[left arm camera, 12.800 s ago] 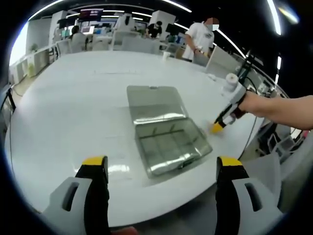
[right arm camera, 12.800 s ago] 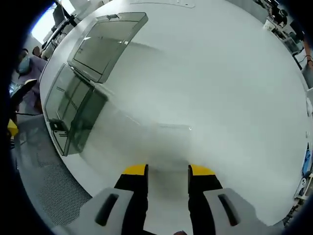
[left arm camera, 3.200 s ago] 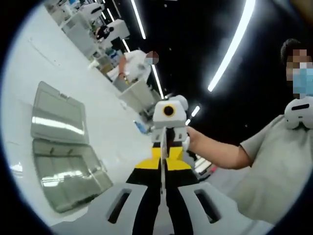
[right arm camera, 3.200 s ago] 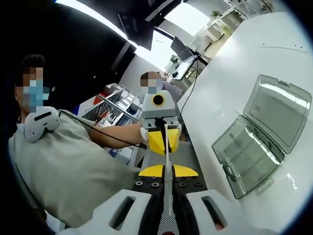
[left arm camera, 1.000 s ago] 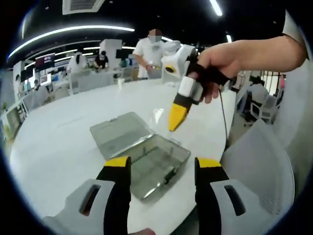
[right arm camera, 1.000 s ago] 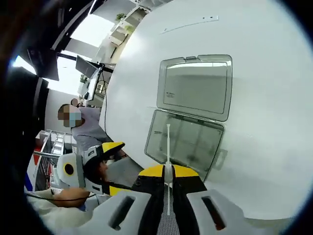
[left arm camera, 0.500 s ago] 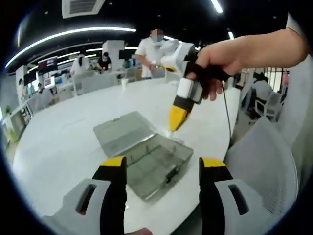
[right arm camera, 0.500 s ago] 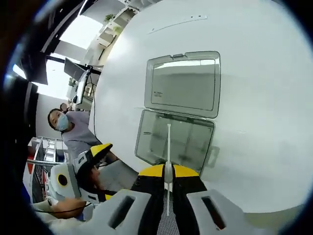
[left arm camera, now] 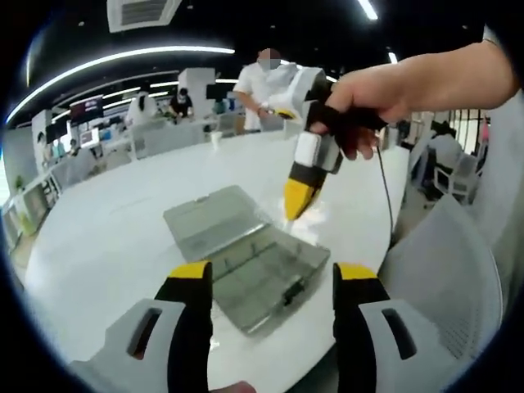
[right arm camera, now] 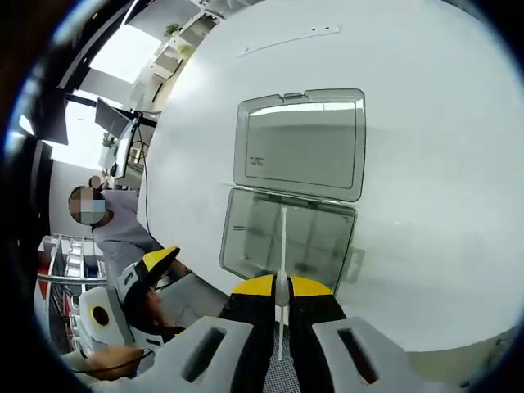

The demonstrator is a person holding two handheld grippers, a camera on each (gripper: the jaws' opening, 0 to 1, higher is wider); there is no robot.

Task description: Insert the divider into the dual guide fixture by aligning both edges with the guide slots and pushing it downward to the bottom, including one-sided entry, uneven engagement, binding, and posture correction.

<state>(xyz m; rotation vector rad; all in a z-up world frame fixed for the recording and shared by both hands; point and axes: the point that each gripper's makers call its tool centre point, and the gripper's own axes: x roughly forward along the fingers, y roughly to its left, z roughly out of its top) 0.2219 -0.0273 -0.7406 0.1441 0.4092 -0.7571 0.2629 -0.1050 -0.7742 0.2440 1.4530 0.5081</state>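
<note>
The right gripper has its yellow-tipped jaws closed on the divider, a thin pale strip seen edge-on that stands up from between the tips. In the right gripper view the strip lines up over the tray of the box, a clear grey plastic case lying open on the white table. The lid is folded flat on the table beyond the tray, joined along the hinge edge. Inside the tray, faint ribs split it into compartments; whether the divider's end touches the tray or hangs just above it cannot be told.

In the left gripper view the right gripper comes in from the upper right, held in a hand, pointing steeply down with its yellow tip just over the far edge of the tray, near the table's edge. The divider itself is too thin to make out there.

The left gripper has its jaws spread wide apart with nothing between them, raised above the table on the near side of the box, the tray showing between them.

At the far edge of the table a person in a white shirt stands, and desks with seated people lie beyond. In the right gripper view the left gripper shows at lower left, off the table's edge.
</note>
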